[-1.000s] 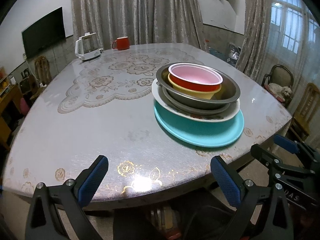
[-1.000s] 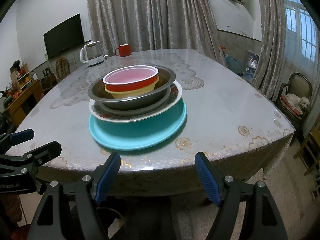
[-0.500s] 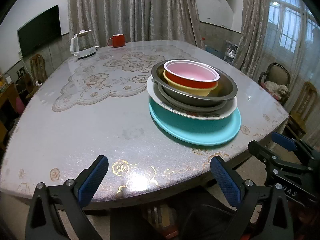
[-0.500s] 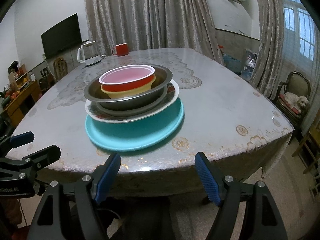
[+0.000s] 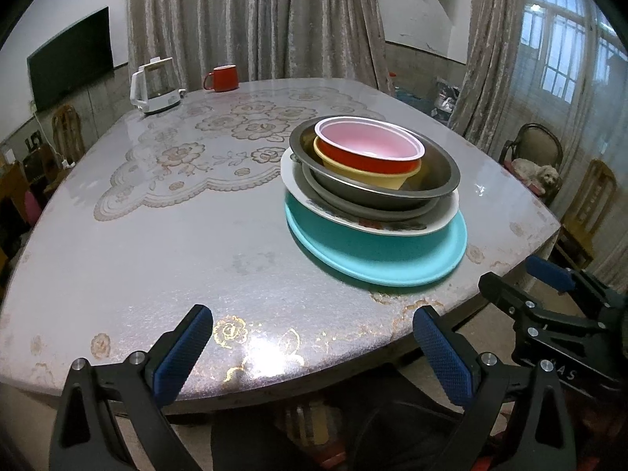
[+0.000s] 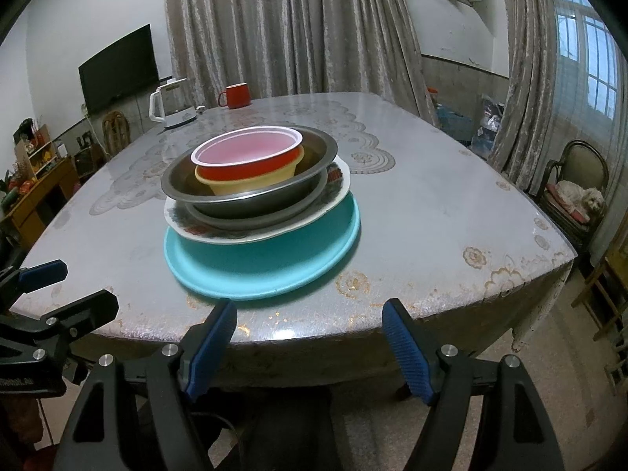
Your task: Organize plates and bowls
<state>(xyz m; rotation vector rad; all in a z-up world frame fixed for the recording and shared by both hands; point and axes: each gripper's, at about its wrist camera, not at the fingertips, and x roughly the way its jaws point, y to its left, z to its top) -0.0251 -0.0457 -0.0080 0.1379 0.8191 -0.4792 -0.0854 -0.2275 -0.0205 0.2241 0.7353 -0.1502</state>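
Note:
One stack stands on the table: a teal plate [image 5: 392, 259] [image 6: 274, 267] at the bottom, a white patterned plate [image 5: 439, 219] [image 6: 333, 192], metal bowls [image 5: 435, 180] [image 6: 251, 204], a yellow bowl [image 5: 365, 178] [image 6: 251, 184] and a red bowl with a pink inside [image 5: 369, 149] [image 6: 247, 153] on top. My left gripper [image 5: 312, 345] is open and empty at the table's near edge, left of the stack. My right gripper [image 6: 310, 337] is open and empty at the near edge, in front of the stack. Each gripper shows at the side of the other's view.
A white kettle [image 5: 155, 86] [image 6: 170, 104] and a red mug [image 5: 223, 77] [image 6: 236, 95] stand at the table's far side. A lace mat [image 5: 204, 149] covers the table middle. A chair with a dog [image 5: 535, 168] [image 6: 577, 196] stands to the right.
Both grippers have drifted slightly; the stack sits a little lower and nearer in both views. Nothing was grasped or moved.

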